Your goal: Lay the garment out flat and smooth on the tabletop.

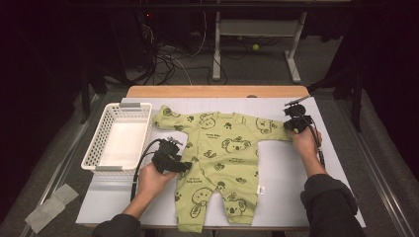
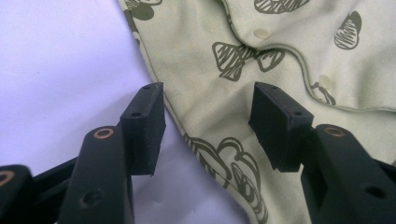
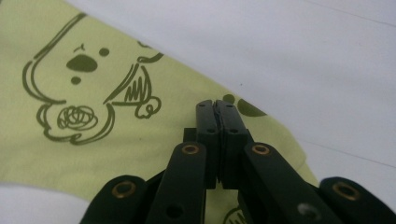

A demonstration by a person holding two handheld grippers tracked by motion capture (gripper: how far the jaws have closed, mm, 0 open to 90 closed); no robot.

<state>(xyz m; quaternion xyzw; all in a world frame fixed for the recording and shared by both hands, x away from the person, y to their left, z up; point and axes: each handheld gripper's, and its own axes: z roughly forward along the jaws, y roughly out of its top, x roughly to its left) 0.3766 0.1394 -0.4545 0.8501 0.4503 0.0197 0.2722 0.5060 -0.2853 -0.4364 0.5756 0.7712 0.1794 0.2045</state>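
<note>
Pinching the green koala-print baby romper (image 1: 222, 163) sleeve, right gripper (image 3: 217, 109) holds; left gripper (image 2: 205, 126), jaws wide, should straddle the hem squarely.

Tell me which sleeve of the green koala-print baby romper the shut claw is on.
The sleeve on the right of the high view, by the right claw, whose jaws are shut over its cuff. The other sleeve, toward the white plastic basket, lies free.

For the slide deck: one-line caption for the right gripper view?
Right gripper jaws closed at the sleeve end of a green koala-print baby romper on a white table.
</note>
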